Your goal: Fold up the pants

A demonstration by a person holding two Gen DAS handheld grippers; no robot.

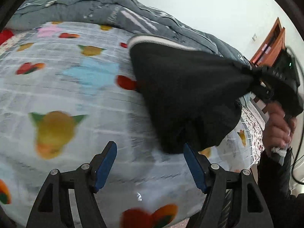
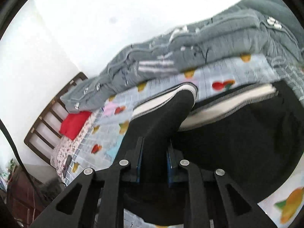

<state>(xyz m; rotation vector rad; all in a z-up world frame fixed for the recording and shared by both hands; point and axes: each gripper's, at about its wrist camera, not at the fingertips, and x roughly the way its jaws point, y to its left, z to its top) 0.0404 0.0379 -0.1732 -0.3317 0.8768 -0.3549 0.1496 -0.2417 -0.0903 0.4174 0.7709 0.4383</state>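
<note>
Left tongs [image 1: 150,149] spread wide, blue pads [image 1: 106,167] gripping nothing, hovering over the fruit-print bedsheet [image 1: 57,87]. Black pants [image 1: 182,95] sit mid-bed to the right of them: dark fabric, white-and-grey ribbed band [image 1: 157,39] along the top edge, one end pulled up into a taut bunch. Right tongs [image 2: 153,148] clamped narrow on that bunch of black cloth. Grey quilted duvet [image 2: 209,53] piled behind, against the wall.
</note>
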